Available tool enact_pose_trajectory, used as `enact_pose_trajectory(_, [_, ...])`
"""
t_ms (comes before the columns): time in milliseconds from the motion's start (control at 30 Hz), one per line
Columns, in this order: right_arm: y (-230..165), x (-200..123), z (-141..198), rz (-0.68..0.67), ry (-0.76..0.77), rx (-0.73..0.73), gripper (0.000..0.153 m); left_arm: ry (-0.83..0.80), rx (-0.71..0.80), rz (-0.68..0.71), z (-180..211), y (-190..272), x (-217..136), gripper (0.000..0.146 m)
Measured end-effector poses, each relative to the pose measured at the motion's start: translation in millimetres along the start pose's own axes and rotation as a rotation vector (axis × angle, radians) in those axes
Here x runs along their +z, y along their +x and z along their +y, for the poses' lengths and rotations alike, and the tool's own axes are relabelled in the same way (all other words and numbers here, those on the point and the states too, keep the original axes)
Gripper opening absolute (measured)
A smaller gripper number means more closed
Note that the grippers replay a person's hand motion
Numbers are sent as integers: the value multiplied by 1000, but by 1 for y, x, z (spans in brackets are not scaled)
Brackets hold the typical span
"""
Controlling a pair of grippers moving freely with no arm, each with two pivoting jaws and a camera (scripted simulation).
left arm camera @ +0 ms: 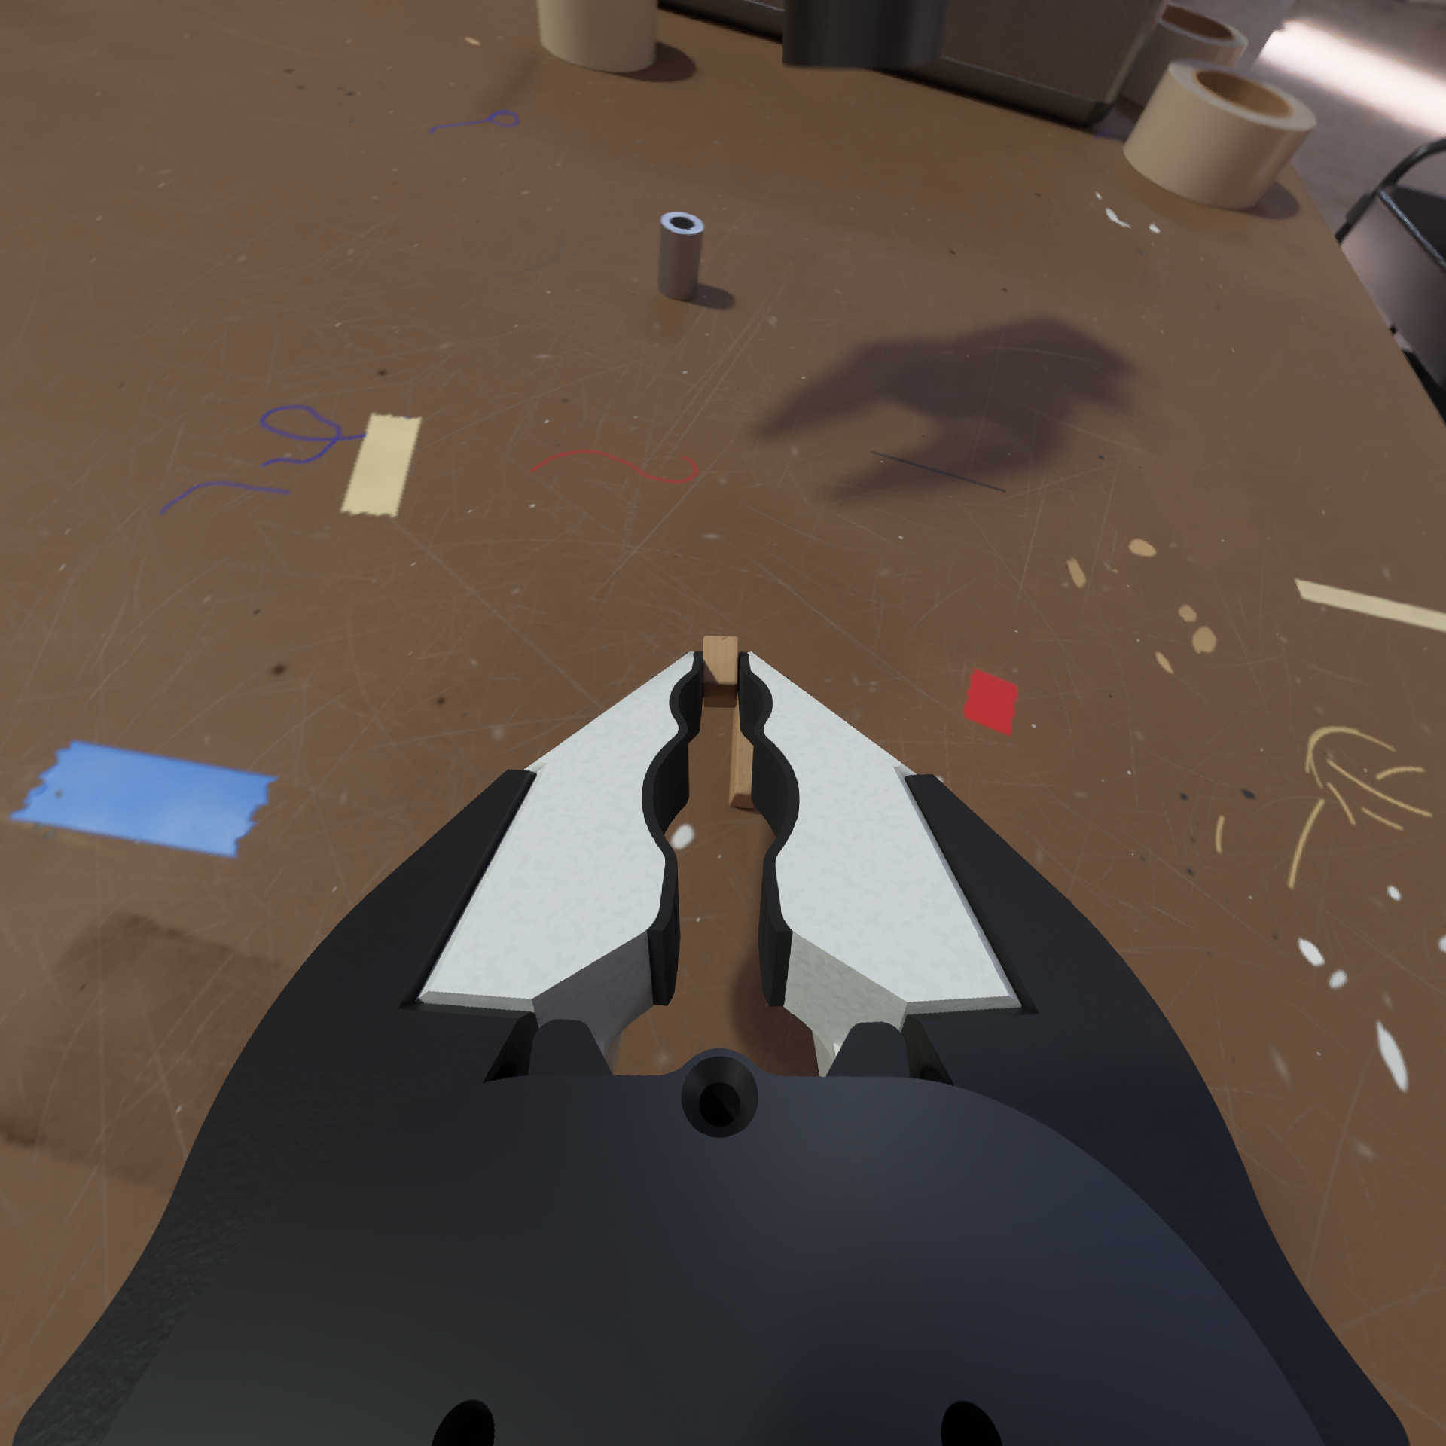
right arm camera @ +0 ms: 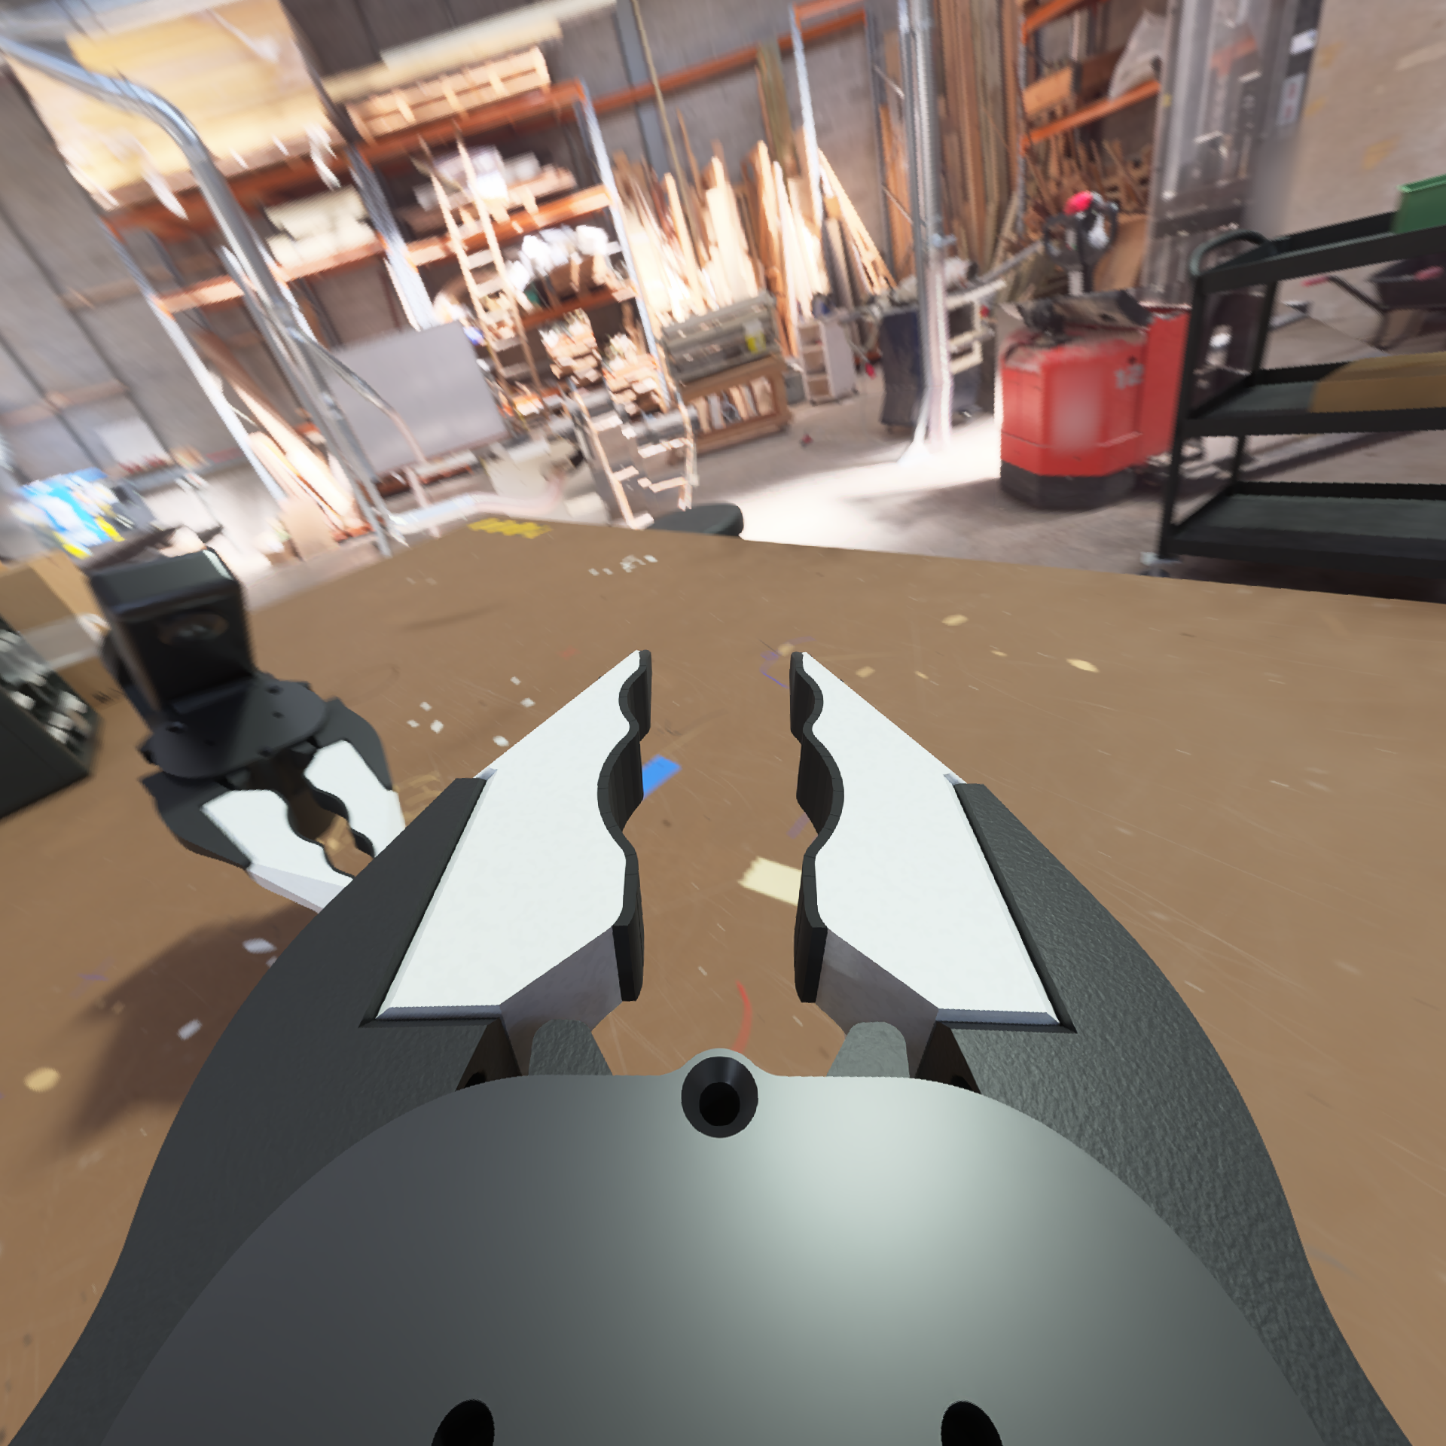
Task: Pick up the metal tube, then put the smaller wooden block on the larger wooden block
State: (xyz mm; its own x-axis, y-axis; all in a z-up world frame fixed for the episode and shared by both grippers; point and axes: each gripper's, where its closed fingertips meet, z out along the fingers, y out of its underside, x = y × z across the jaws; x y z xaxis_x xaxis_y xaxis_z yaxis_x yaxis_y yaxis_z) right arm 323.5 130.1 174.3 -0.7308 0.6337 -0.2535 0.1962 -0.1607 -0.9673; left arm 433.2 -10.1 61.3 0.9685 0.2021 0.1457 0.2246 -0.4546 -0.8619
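My left gripper [left arm camera: 720, 661] is shut on the smaller wooden block [left arm camera: 720, 651], pinched at the fingertips and held above the brown table [left arm camera: 469, 626]. Below it, between the fingers, a longer strip of wood [left arm camera: 740, 771] shows, likely the larger wooden block, partly hidden by the right-hand finger. The metal tube [left arm camera: 681, 254] stands upright on the table farther ahead, apart from both grippers. My right gripper [right arm camera: 720, 657] is open and empty, above the table. The left gripper [right arm camera: 344, 849] also shows at the left of the right wrist view, its fingertips hidden.
Two beige tape rolls [left arm camera: 1221, 133] [left arm camera: 598, 31] and a dark box [left arm camera: 962, 47] stand at the far end. Flat tape patches, blue [left arm camera: 145, 798] and red [left arm camera: 990, 700], lie on the table. The table edge runs along the right. A black cart [right arm camera: 1314, 391] stands beyond it.
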Motion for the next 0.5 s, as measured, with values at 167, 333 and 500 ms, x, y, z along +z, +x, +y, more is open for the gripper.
enact_pose_trajectory(167, [22,-58,28,79,-280,-95,44,-64,65,-9,9,7,13,8])
enact_pose_trajectory(333, [34,-128,86,176,-544,-195,43,-94,82,-8,15,9,18,8])
enact_pose_trajectory(500, [55,-154,108,301,-538,-93,41,-133,90,-20,22,8,23,8])
